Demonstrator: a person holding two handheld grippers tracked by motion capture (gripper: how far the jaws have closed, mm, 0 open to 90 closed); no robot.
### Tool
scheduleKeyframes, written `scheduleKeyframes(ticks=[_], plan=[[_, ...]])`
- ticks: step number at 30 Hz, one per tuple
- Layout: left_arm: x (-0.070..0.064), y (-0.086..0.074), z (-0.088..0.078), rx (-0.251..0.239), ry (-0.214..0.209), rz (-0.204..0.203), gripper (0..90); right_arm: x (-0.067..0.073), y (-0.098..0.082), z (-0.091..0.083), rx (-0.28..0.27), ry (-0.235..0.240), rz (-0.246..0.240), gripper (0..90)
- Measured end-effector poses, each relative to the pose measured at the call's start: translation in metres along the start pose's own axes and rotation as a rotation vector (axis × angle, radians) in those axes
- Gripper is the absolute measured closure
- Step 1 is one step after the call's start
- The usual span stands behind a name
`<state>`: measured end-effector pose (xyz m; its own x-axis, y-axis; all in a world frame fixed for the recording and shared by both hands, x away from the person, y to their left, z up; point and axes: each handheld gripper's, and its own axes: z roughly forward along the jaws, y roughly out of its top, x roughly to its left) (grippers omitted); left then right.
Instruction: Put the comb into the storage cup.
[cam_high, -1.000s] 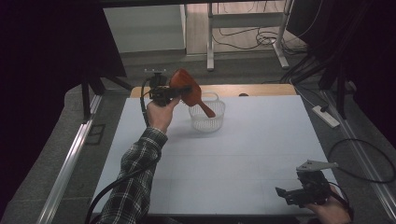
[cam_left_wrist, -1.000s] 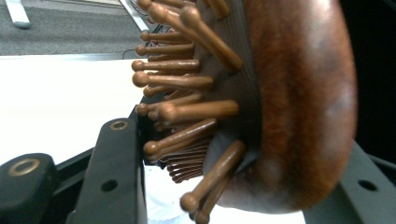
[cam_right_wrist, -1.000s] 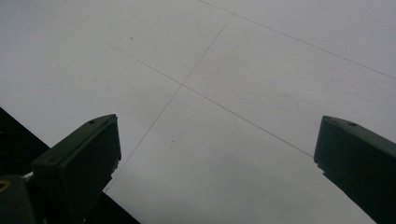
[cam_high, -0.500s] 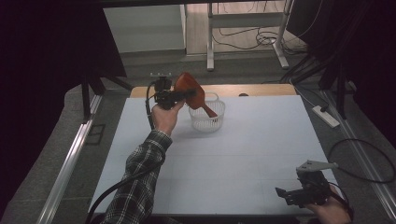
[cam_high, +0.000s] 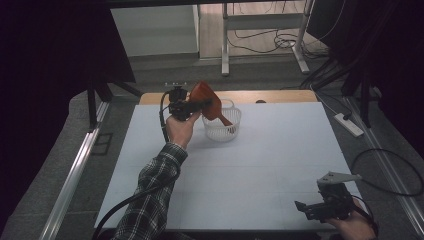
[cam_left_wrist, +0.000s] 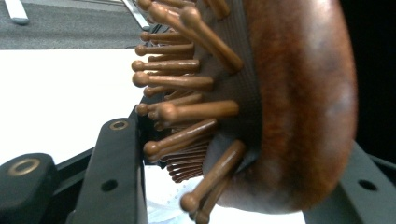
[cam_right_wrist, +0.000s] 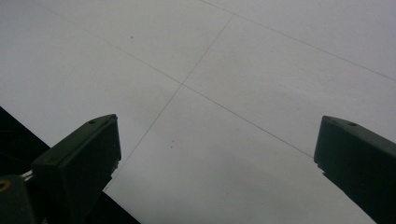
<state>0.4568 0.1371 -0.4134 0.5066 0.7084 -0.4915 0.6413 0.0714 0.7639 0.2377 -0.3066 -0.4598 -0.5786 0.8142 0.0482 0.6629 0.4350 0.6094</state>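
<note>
One white worktop (cam_high: 280, 170) carries one clear basket (cam_high: 221, 126) at its far side. One brown hairbrush (cam_high: 206, 100) is clamped by the left gripper (cam_high: 192, 106) fingers, its handle inside the basket. The right gripper (cam_high: 320, 206) rests near the front edge, fingers wide apart, holding nothing.

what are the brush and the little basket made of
The brush looks like wood: reddish-brown, mottled grain, a soft sheen on its rounded back, with matching ball-tipped pins; a wood-look plastic can't be ruled out. The basket looks like thin white or clear plastic, with fine ribbed walls you can partly see through.
</note>
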Motion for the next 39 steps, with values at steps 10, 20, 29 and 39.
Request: scheduleKeyframes(ticks=[10, 20, 29, 39], plan=[[-0.001, -0.005, 0.005, 0.004, 0.015, 0.006, 51.7, 0.000, 0.000, 0.000, 0.002, 0.000, 0.000, 0.9], [-0.001, -0.010, 0.013, 0.006, 0.032, 0.002, 51.6, 0.000, 0.000, 0.000, 0.003, 0.001, 0.000, 0.9], [-0.002, -0.015, 0.019, 0.016, 0.057, 0.006, 51.5, 0.000, 0.000, 0.000, 0.004, 0.002, 0.000, 0.9], [0.004, -0.022, 0.019, -0.007, 0.058, -0.037, 51.1, 0.000, 0.000, 0.001, 0.005, 0.001, 0.000, 0.9]])
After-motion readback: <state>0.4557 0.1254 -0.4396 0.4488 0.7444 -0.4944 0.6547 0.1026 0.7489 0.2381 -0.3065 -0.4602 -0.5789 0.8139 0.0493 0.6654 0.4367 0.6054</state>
